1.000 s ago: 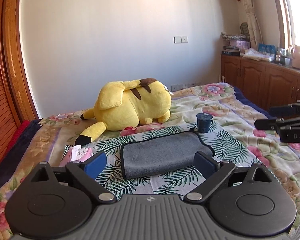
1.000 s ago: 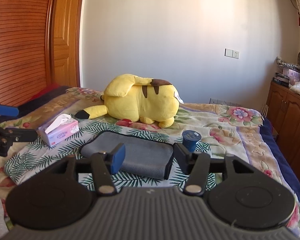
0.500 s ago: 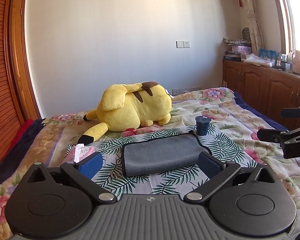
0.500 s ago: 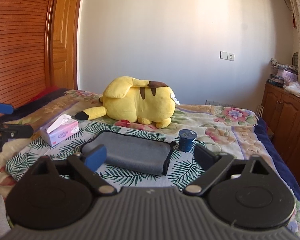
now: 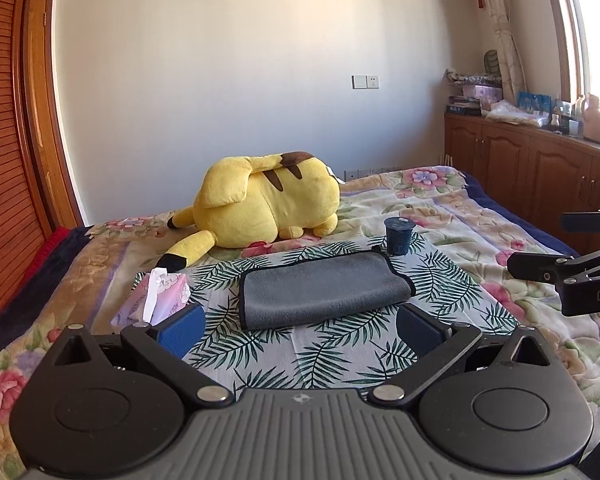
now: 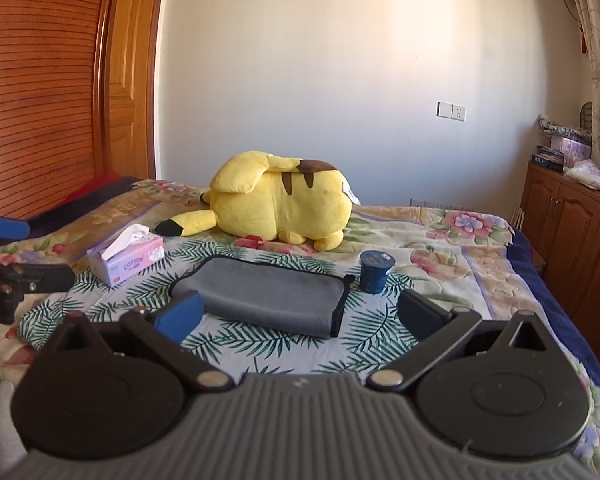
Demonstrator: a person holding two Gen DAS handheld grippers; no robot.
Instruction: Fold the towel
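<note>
I have both grippers held back from the work, above the near part of the bed [image 5: 480, 216]. The left gripper [image 5: 300, 330] has its fingers spread wide with nothing between them, and the right gripper [image 6: 298, 314] is released the same way, its blue pad and dark pad well apart and gripping nothing. The towel [image 5: 324, 290], grey with a dark trim, lies folded flat on the leaf-print cloth [image 5: 340, 344] that covers the middle of the bed; in the right wrist view the towel [image 6: 268, 296] sits just beyond my fingertips, with its folded thick edge toward me and a dark seam at its right end. I am touching it with neither gripper. A pink tissue box [image 5: 162, 296] stands near the left edge of the cloth, beside the towel's left end, with a white tissue sticking up out of it. A small dark blue cup [image 5: 398, 236] stands upright just past the towel's far right corner. Behind all of it, toward the far edge of the bed, a yellow plush toy [image 5: 260, 212] lies with its black-tipped tail pointing to the left. From the left wrist view I see the right gripper's fingers at the right side, apart from the towel.
</note>
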